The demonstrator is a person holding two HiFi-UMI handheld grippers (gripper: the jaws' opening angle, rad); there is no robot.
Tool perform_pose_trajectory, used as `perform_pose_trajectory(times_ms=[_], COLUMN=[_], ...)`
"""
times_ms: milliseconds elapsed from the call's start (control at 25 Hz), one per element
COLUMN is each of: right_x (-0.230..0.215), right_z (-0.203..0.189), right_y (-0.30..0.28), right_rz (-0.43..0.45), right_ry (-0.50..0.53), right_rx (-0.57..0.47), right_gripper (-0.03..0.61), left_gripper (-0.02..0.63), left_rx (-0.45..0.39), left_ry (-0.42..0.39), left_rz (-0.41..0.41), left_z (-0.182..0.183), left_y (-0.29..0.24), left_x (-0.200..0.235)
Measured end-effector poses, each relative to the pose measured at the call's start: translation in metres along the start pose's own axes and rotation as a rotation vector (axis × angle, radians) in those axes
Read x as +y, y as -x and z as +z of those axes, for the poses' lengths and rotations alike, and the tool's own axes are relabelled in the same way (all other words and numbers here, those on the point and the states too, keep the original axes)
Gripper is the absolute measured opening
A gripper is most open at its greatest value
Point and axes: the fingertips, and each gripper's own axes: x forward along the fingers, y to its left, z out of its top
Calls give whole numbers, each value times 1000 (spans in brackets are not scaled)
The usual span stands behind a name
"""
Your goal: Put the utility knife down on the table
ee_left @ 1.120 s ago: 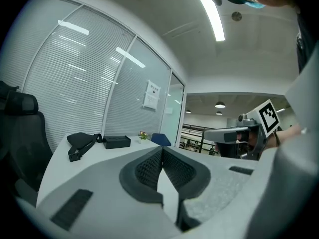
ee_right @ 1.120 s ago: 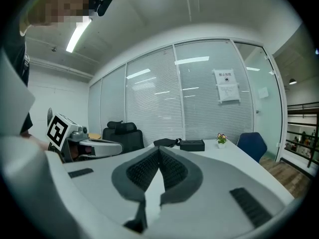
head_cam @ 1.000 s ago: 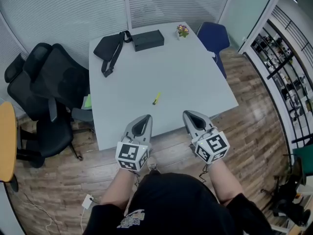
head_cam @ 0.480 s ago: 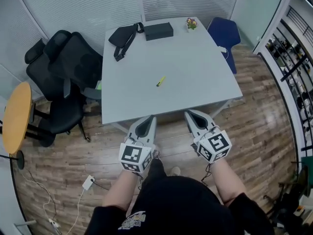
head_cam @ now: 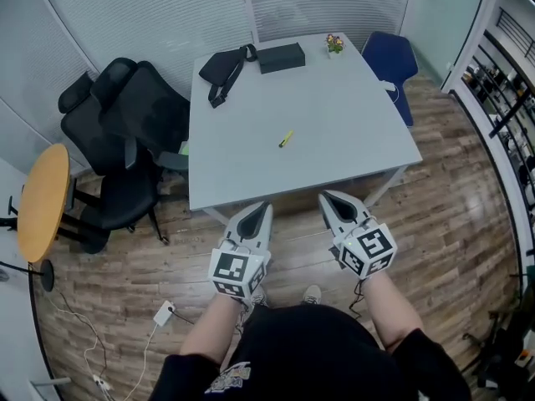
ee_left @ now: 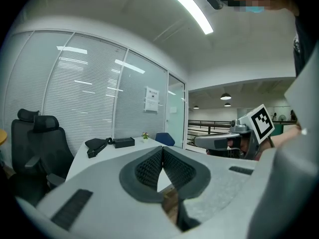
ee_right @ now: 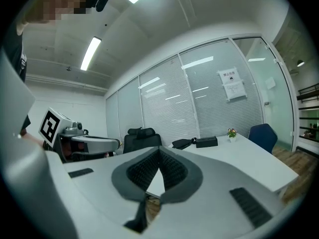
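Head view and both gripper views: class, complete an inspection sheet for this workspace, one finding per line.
Surface: grey table, mostly bare.
Job's things: yellow utility knife lies on the table near its middle, apart from both grippers.
Clutter: black bag, black box and small flower pot along the far edge.
Grippers: left gripper and right gripper both shut and empty, held by the table's near edge.
Cables: white corded charger on the wood floor.
Surroundings: black office chairs, blue chair, round wooden table, blinds behind glass.
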Motion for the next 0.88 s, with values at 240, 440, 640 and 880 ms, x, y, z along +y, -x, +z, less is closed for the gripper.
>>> perform_pose_trajectory(times_ms=[240,440,640,880], right_x=[16,36,45,49], right_z=[4,3,0,-1], right_y=[-22,-36,-43,-51], right_rz=[-57,-92,-129,-148], right_ry=[-17,0,10,12], right_rx=[-20,-6,16,22], right_gripper=[3,3,3,3], left_gripper=[5,5,5,5], left_rx=[1,-9,-13,-11], left_ry=[-2,20,50,60], left_rz=[-38,-74,-112,-131], left_z=[2,-1,-8,-11], left_y=[12,19,20,19], left_x=[31,56,67,76])
